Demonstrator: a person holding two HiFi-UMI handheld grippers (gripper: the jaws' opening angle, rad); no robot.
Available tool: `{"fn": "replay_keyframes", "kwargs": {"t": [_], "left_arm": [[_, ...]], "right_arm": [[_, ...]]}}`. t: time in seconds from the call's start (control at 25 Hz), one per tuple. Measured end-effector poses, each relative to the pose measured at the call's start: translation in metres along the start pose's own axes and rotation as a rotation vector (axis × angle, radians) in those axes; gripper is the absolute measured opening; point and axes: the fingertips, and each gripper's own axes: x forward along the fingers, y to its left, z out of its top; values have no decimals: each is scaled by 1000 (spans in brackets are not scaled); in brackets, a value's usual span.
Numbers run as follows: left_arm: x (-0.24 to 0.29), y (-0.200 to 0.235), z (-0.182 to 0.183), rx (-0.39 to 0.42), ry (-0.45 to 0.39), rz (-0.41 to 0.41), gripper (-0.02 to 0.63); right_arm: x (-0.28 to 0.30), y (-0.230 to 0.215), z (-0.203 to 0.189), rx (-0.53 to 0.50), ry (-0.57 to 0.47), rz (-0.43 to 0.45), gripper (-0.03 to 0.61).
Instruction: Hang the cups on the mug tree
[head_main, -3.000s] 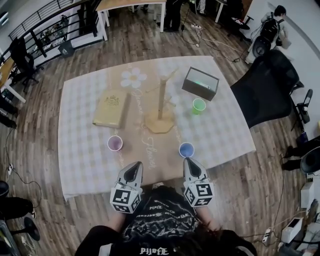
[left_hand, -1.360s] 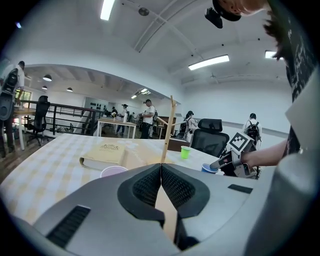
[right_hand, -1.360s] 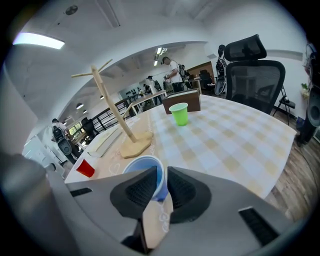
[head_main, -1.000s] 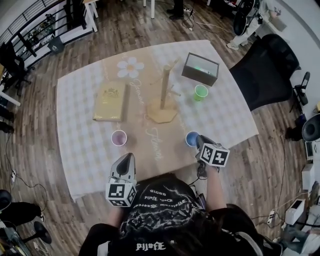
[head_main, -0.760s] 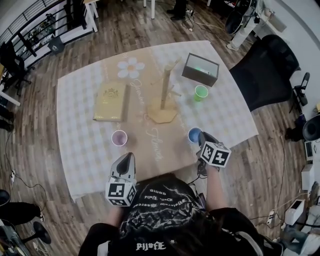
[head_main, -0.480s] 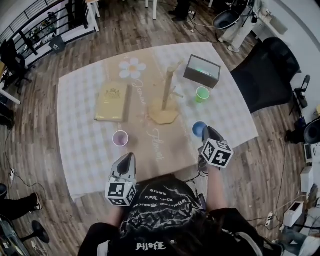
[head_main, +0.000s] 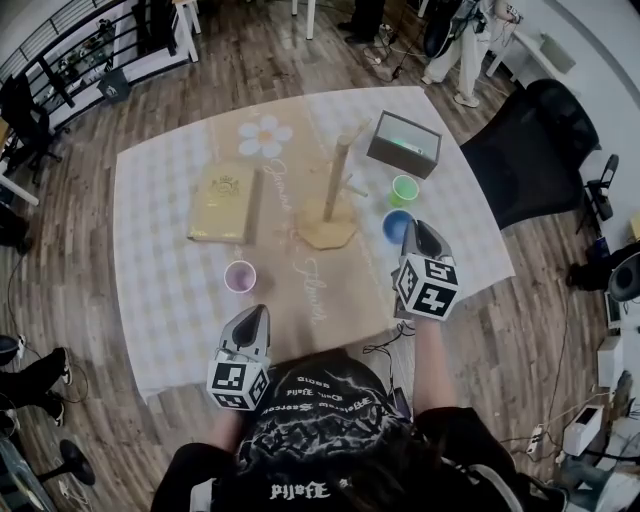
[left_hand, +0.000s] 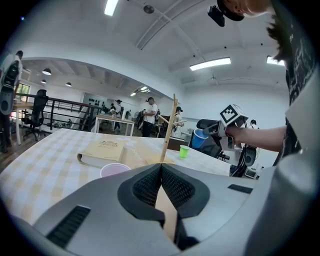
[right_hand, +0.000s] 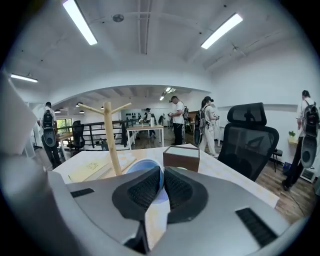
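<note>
Book (head_main: 222, 203) left of mug tree (head_main: 330, 190), box (head_main: 403, 146) behind-right.

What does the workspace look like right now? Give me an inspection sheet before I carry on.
Surface: table under a checked cloth with a tan runner.
Job's things: wooden mug tree, pegs bare; blue cup in the right gripper; green cup standing to the right of the tree; pink cup standing nearer the left gripper.
Clutter: book; box.
Grippers: left gripper shut, empty; right gripper shut on the blue cup's rim.
Cables: thin cable by the table's near edge.
Surroundings: black office chair; people standing beyond the table; wood floor.
</note>
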Motion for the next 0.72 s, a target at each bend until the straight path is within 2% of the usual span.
{"fn": "replay_keyframes", "kwargs": {"t": [0.44,0.72], "left_arm": [[4,-3,-1,19,15,-52,20],[1,-1,1,24,16,-53,20]], "right_arm": [[25,17,77,-93,-127,-7,35],[41,33,108,-191,-147,-6,35]]}}
